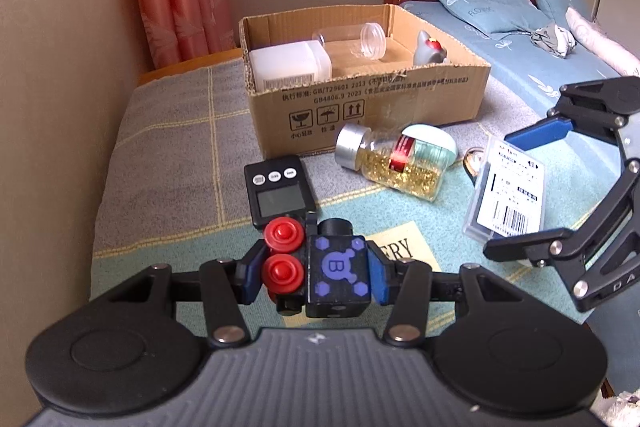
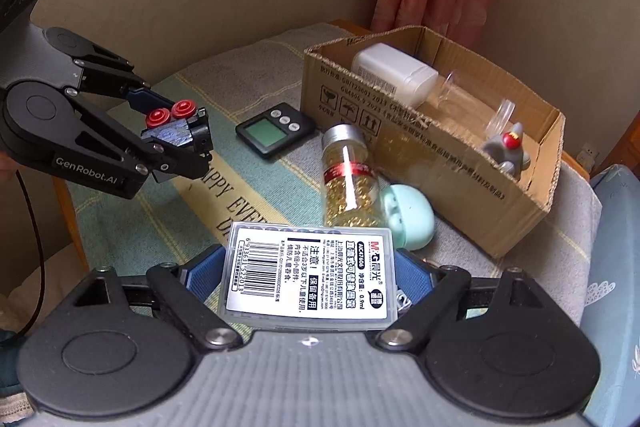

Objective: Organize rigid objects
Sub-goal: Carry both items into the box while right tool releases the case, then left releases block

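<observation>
1. A small wooden table (image 1: 176, 65) wears a checked grey and green cloth (image 1: 168, 163).
2. An open brown cardboard box (image 1: 400, 103) sits on the cloth at the back.
3. A flat black timer with a grey screen (image 1: 278, 193) lies in front of the box.
4. A clear bottle of gold beads with a silver cap (image 1: 394, 163) lies on its side, touching a round mint-green case (image 2: 408, 217).

The case (image 2: 310, 277) covers the gap between the right gripper's (image 2: 310, 279) fingers, so contact cannot be told. Its near edge hides behind the gripper body. The bottle (image 2: 350, 183) hides part of the green pod (image 2: 412, 217). A metal ring (image 1: 474, 157) peeks from under the case, mostly hidden. The box's (image 1: 360, 99) front wall hides the lower part of the white container (image 1: 290, 65).
</observation>
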Action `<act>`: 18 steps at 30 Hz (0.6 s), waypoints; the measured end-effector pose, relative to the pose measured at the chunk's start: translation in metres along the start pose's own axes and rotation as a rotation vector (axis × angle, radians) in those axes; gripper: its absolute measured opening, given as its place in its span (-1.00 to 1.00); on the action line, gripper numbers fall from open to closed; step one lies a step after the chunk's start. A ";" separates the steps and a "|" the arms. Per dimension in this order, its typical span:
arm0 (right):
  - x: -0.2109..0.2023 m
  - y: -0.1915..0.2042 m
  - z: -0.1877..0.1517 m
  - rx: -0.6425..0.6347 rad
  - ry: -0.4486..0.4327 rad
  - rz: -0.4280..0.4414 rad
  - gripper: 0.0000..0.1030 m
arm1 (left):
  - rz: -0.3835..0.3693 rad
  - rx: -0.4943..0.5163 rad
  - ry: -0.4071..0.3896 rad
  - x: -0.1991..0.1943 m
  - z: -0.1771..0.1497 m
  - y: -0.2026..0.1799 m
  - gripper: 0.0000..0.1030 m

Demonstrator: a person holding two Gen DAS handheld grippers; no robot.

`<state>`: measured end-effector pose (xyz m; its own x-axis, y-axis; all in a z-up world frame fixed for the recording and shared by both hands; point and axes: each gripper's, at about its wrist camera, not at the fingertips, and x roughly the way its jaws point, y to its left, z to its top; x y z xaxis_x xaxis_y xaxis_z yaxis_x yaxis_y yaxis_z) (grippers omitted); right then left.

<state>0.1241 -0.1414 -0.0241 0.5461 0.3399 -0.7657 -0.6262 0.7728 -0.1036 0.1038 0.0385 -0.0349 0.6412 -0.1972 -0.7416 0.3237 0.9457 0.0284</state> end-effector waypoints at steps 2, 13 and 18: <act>-0.007 -0.010 0.011 0.001 -0.032 -0.015 0.79 | 0.006 -0.002 -0.014 -0.003 0.007 0.001 -0.04; 0.007 -0.070 0.089 0.009 -0.116 -0.100 0.79 | 0.025 -0.030 -0.076 -0.007 0.044 0.009 -0.04; 0.035 -0.088 0.111 0.023 -0.094 -0.134 0.79 | 0.028 -0.025 -0.091 -0.003 0.064 0.012 -0.04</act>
<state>0.2603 -0.1385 0.0283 0.6741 0.2807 -0.6833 -0.5319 0.8263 -0.1852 0.1499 0.0339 0.0104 0.7105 -0.1922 -0.6769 0.2878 0.9572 0.0303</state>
